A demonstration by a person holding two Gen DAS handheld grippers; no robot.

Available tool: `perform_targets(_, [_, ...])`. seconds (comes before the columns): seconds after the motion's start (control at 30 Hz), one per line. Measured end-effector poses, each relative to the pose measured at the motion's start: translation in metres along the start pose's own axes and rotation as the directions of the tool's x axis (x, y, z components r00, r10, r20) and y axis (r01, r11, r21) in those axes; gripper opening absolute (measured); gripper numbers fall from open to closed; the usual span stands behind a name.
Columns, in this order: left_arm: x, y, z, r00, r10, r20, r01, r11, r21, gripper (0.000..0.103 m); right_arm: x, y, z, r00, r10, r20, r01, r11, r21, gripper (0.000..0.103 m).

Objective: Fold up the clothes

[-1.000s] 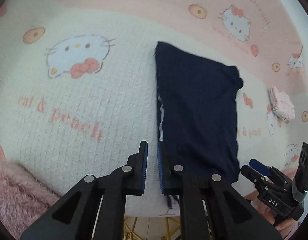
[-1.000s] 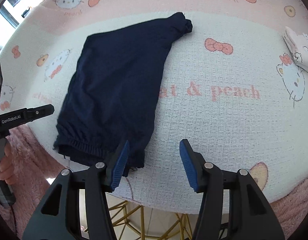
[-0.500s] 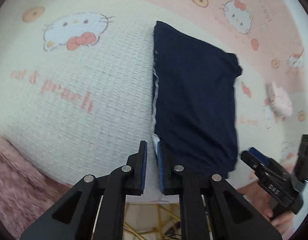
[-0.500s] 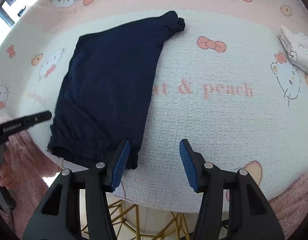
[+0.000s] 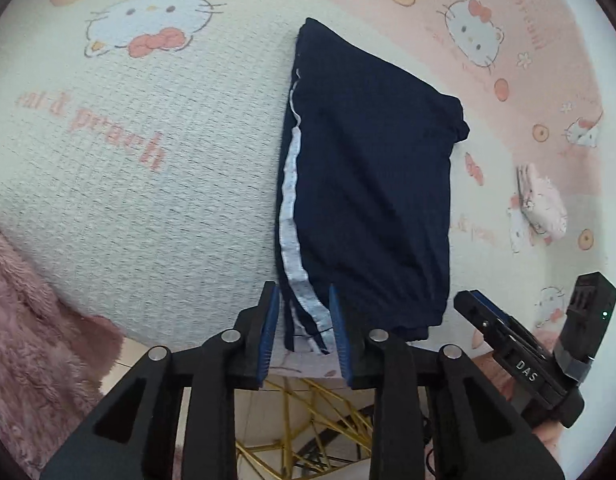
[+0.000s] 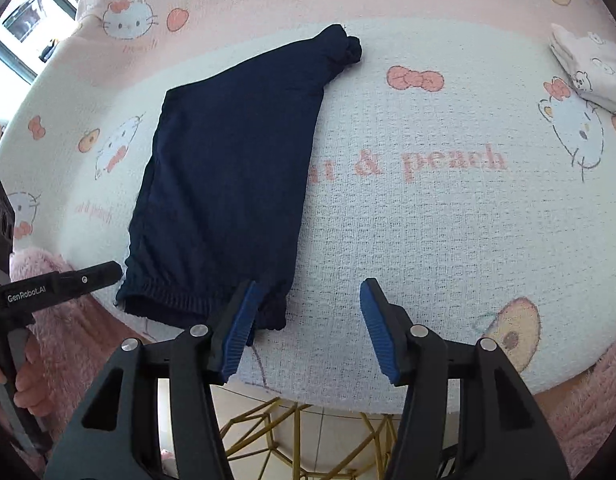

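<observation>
Navy shorts [image 5: 367, 200], folded, white-striped edge

left gripper [image 5: 304, 330] jaws just opened up, letting go of the navy shorts [image 5: 367, 200] at the near edge of the blanket [image 5: 148, 200]. white side stripe [image 5: 292, 208] shows way more now.

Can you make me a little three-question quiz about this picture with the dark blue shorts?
1. True or false: the navy shorts lie folded on the cat-print cloth.
2. What colour is the stripe along the edge of the shorts?
3. Which is between the left gripper pads? A) the striped edge B) the small pink garment C) nothing

Key
1. True.
2. White.
3. A. The jaws have just been opening, and the pads stand clear of the edge between them.
</observation>
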State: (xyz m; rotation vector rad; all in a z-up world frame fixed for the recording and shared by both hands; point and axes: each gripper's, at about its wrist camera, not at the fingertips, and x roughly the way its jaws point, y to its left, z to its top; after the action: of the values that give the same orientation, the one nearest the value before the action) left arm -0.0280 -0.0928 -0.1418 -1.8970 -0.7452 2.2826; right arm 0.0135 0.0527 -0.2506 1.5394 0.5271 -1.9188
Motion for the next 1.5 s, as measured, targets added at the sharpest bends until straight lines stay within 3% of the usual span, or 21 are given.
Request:
perform_targets(0.07, [0.01,0.0,-0.006,0.999,0.029,-0.019,-0.029,1.0,0.008,0.035,0.01,-0.002,0.013,1.0,0.026,-0.006,-0.026,0.999,0.028,0.055])
perform_targets(0.13, [0.019,0.0,-0.011,0.998,0.058,-0.038,-0.057,0.998,0.017,0.035,0.02,-0.002,-0.002,0.998,0.044,-0.042,-0.042,0.998,0.049,0.056])
perform_targets(0.3, [0.018,0.005,-0.015,0.994,0.099,-0.035,-0.099,0.995,0.016,0.036,0.021,0.023,-0.017,0.996,-0.07,-0.063,0.065,0.995,-0.078,0.056])
perform_targets(0.33, [0.018,0.006,-0.015,0.996,0.082,-0.038,-0.081,0.997,0.004,0.036,0.02,0.024,-0.019,0.995,-0.075,-0.07,0.069,0.994,-0.08,0.056])
perform_targets(0.47, [0.026,0.009,-0.013,0.997,-0.048,-0.06,0.044,0.997,-0.066,0.036,0.008,0.008,-0.027,0.993,0.043,-0.108,-0.046,0.999,-0.025,0.058])
perform_targets(0.57, [0.03,0.006,-0.014,0.997,-0.05,-0.061,0.046,0.997,-0.062,0.035,0.008,0.014,-0.031,0.992,0.062,-0.108,-0.064,0.998,-0.014,0.06])
perform_targets(0.6, [0.031,0.003,-0.014,0.997,-0.043,-0.057,0.04,0.998,-0.056,0.031,0.009,0.019,-0.032,0.993,0.056,-0.108,-0.06,0.998,-0.031,0.058])
perform_targets(0.67, [0.037,-0.006,-0.013,0.998,-0.034,-0.046,0.032,0.998,-0.051,0.022,0.012,0.026,-0.033,0.995,0.032,-0.097,-0.038,0.998,-0.059,0.044])
perform_targets(0.73, [0.037,-0.01,-0.013,0.999,-0.039,-0.032,0.037,0.997,-0.062,0.02,0.013,0.029,-0.032,0.992,0.067,-0.103,-0.073,0.996,-0.054,0.022])
perform_targets(0.83, [0.012,0.011,-0.016,0.997,-0.073,-0.009,0.072,0.994,-0.082,0.018,0.006,0.03,-0.033,0.989,0.105,-0.106,-0.109,0.993,-0.037,0.014])
perform_targets(1.0, [-0.005,0.018,-0.023,0.992,-0.128,0.011,0.128,0.987,-0.1,0.017,-0.012,0.023,-0.042,0.976,0.188,-0.106,-0.186,0.982,0.029,0.012])
perform_targets(1.1, [0.001,0.03,-0.023,0.994,-0.109,-0.019,0.105,0.986,-0.13,0.017,0.001,0.015,-0.046,0.973,0.188,-0.136,-0.18,0.981,0.07,0.016])
perform_targets(1.17, [0.006,0.037,-0.023,0.993,-0.111,-0.042,0.103,0.983,-0.154,0.017,0.013,0.016,-0.046,0.966,0.195,-0.172,-0.177,0.978,0.112,0.033])
perform_targets(1.23, [0.006,0.041,-0.025,0.992,-0.115,-0.054,0.106,0.983,-0.153,0.017,0.022,0.017,-0.045,0.958,0.238,-0.162,-0.214,0.965,0.15,0.057])
perform_targets(1.3, [0.008,0.039,-0.024,0.992,-0.108,-0.072,0.098,0.987,-0.126,0.017,0.036,0.033,-0.037,0.957,0.251,-0.145,-0.235,0.965,0.118,0.064])
perform_targets(1.37, [0.019,0.033,-0.022,0.993,-0.082,-0.08,0.072,0.99,-0.119,0.017,0.038,0.05,-0.035,0.974,0.175,-0.143,-0.174,0.985,0.023,0.046])
perform_targets(1.4, [0.022,0.033,-0.023,0.993,-0.083,-0.079,0.072,0.989,-0.128,0.017,0.025,0.044,-0.041,0.981,0.135,-0.141,-0.138,0.99,-0.011,0.031])
perform_targets(1.5, [0.017,0.037,-0.025,0.991,-0.111,-0.072,0.099,0.983,-0.155,0.017,0.018,0.04,-0.044,0.979,0.143,-0.144,-0.144,0.99,-0.001,0.015])
